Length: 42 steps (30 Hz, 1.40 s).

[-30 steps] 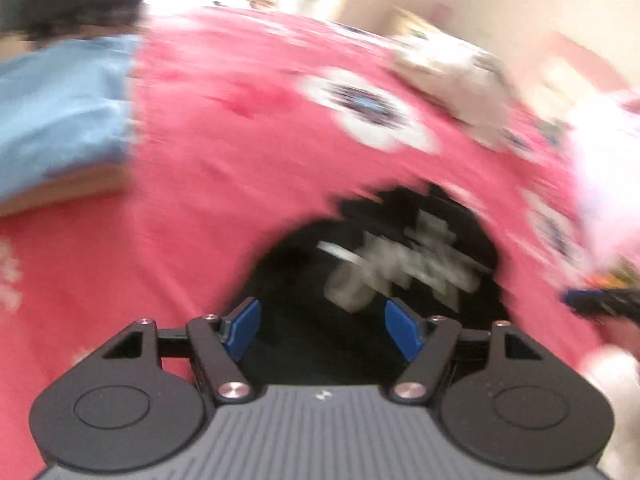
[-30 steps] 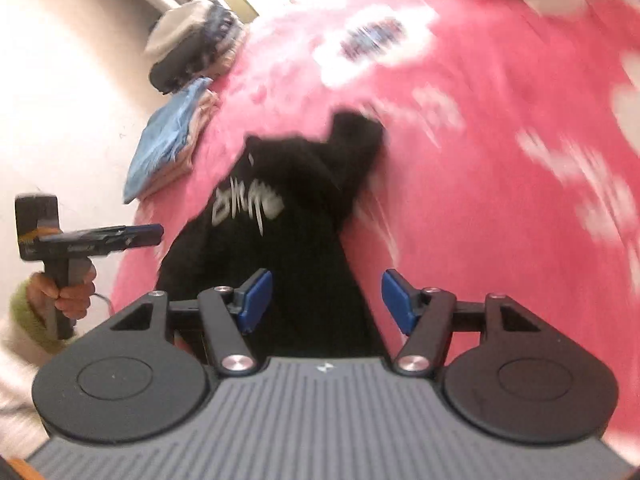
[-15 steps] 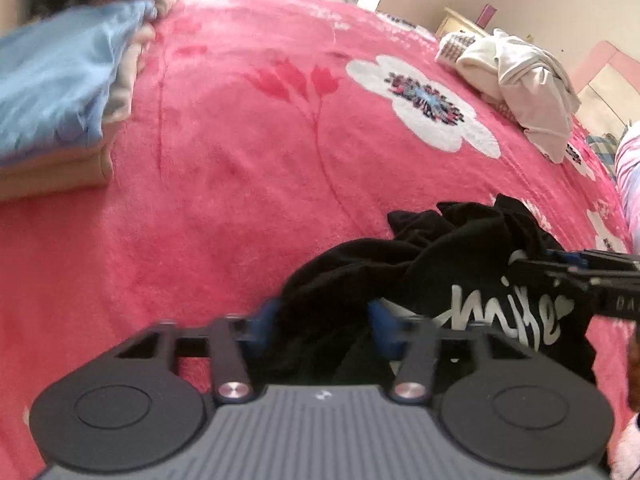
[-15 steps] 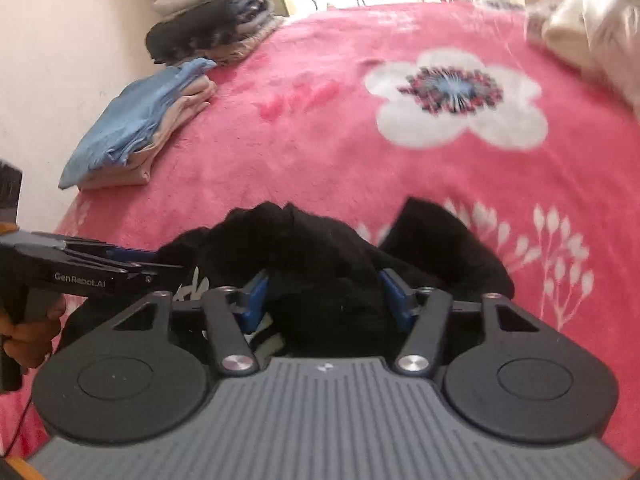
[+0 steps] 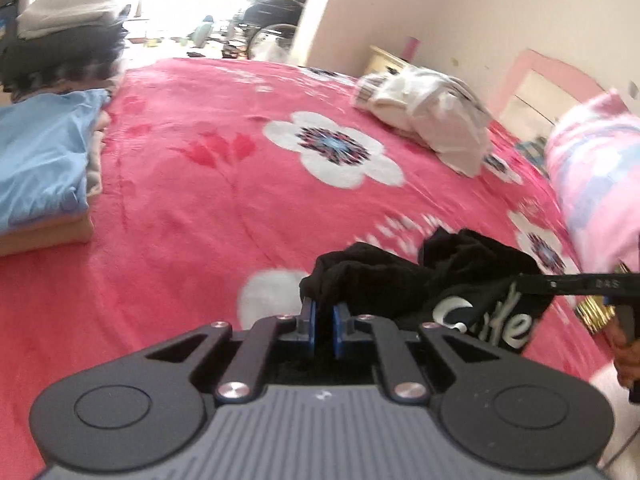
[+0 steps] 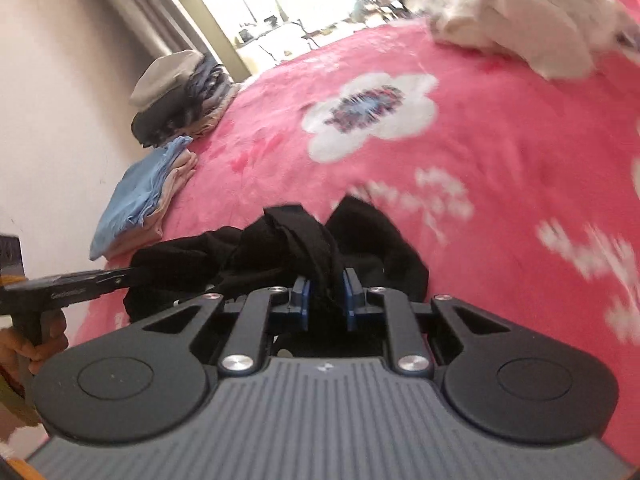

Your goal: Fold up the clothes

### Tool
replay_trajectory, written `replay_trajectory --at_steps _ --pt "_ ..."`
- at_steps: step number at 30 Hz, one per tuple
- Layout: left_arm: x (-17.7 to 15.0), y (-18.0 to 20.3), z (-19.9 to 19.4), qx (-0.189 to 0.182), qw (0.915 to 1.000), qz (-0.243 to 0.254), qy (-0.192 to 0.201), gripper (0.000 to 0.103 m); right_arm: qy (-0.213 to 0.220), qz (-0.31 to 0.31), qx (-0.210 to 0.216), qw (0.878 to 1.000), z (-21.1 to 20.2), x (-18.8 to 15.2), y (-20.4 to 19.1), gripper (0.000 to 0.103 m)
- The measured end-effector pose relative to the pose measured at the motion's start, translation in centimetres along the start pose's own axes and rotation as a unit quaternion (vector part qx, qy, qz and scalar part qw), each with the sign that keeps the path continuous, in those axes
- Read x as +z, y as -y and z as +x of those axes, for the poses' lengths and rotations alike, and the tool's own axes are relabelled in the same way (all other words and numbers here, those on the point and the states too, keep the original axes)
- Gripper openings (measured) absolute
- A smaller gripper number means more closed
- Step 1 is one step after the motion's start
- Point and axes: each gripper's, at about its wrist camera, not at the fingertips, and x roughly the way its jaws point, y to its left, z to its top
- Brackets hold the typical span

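- Left wrist view: the left gripper (image 5: 324, 320) has its jaws clenched on a bunched edge of the black shirt (image 5: 424, 280), which lies crumpled low on the pink bed (image 5: 200, 208); white lettering shows only here; the blue folded stack (image 5: 40, 168) looks finished; the white heap (image 5: 432, 120) is not yet folded.
- Right wrist view: the right gripper (image 6: 325, 300) grasps another black fold; only here is the left tool's handle seen in a hand; folding of this shirt, by my judgement, has barely begun.

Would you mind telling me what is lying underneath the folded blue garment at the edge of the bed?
Under the folded blue garment lie folded beige or tan pieces, only their edges showing; how many cannot be told. The stack rests on the pink floral blanket.
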Motion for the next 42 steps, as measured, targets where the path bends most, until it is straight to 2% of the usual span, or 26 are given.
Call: replay_trajectory --at_steps 5,8,12,13,14,16,19,22,24,25,28,29,31,32,34,36,37,38,39,40,41,42 --pt "-3.2 0.9 -0.4 0.015 0.9986 0.014 -0.049 0.009 -0.029 0.075 -0.031 0.996 -1.6 -3.4 3.5 0.014" --pt "-4.7 0.6 -0.7 0.027 0.9971 0.009 -0.071 0.009 -0.027 0.133 -0.038 0.99 -2.4 -4.9 5.7 0.014" --pt "-6.1 -0.1 -1.1 0.045 0.993 0.006 -0.109 0.009 -0.009 0.177 -0.047 0.983 -3.5 -5.4 7.5 0.014" --pt "-6.3 -0.3 -1.2 0.049 0.9914 0.003 -0.121 0.011 -0.005 0.184 -0.045 0.982 -3.6 -5.4 7.8 0.014" --pt "-6.4 -0.6 -1.3 0.051 0.99 -0.002 -0.131 0.018 -0.002 0.186 -0.046 0.981 -3.6 -5.4 7.8 0.014" --pt "-6.5 -1.1 -2.0 0.052 0.9891 -0.009 -0.137 0.028 0.0 0.188 -0.049 0.981 -3.5 -5.4 7.8 0.016" --pt "-5.9 -1.9 -3.7 0.063 0.9913 -0.01 -0.115 0.041 0.015 0.186 -0.046 0.981 -3.9 -5.2 7.9 0.016" --pt "-4.7 -2.8 -4.6 0.067 0.994 -0.025 -0.082 0.044 0.051 0.162 -0.051 0.984 -4.7 -4.4 7.3 0.018" --pt "-3.7 -3.2 -4.1 0.058 0.9951 -0.037 -0.071 0.044 0.064 0.146 -0.036 0.987 -4.6 -3.5 6.8 0.02" --pt "-3.2 -3.2 -3.4 0.05 0.9956 -0.038 -0.07 0.045 0.069 0.139 -0.026 0.988 -4.5 -3.1 6.5 0.024" --pt "-1.8 -2.7 -0.3 0.009 0.9962 -0.034 -0.08 0.059 0.067 0.106 0.01 0.992 -3.4 -1.5 4.9 0.034" --pt "-1.5 -2.5 0.9 -0.004 0.9955 -0.035 -0.088 0.062 0.057 0.089 0.026 0.994 -2.6 -0.9 3.9 0.044" --pt "-1.0 -2.3 3.3 -0.024 0.9924 -0.048 -0.111 0.063 0.032 0.048 0.053 0.997 -0.9 0.1 1.4 0.056" --pt "-0.8 -2.3 4.3 -0.032 0.991 -0.054 -0.119 0.063 0.018 0.024 0.066 0.997 0.2 0.5 0.1 0.063" --pt "-0.5 -2.3 6.0 -0.042 0.9891 -0.063 -0.126 0.063 -0.011 -0.013 0.079 0.997 2.4 1.2 -2.1 0.069" --pt "-0.4 -1.9 7.0 -0.043 0.9901 -0.054 -0.122 0.055 -0.042 -0.047 0.088 0.994 4.6 1.7 -4.1 0.073" --pt "-0.4 -1.7 7.3 -0.044 0.9907 -0.049 -0.12 0.044 -0.052 -0.062 0.086 0.993 5.7 1.7 -4.8 0.073" --pt "-0.4 -1.5 7.5 -0.044 0.9912 -0.044 -0.117 0.028 -0.06 -0.077 0.081 0.992 6.6 1.7 -5.3 0.073" --pt "-0.4 -1.4 7.6 -0.047 0.9915 -0.039 -0.115 0.022 -0.068 -0.092 0.08 0.99 7.5 1.8 -5.8 0.072" --pt "-0.5 -1.3 7.5 -0.045 0.9924 -0.034 -0.109 0.016 -0.074 -0.103 0.078 0.989 8.2 1.7 -6.1 0.066" --pt "-0.5 -1.1 7.3 -0.04 0.9936 -0.029 -0.102 0.013 -0.077 -0.11 0.075 0.988 8.5 1.6 -6.3 0.047" --pt "-0.6 -1.0 6.9 -0.035 0.9948 -0.022 -0.093 0.011 -0.08 -0.117 0.071 0.987 8.8 1.4 -6.5 0.034"
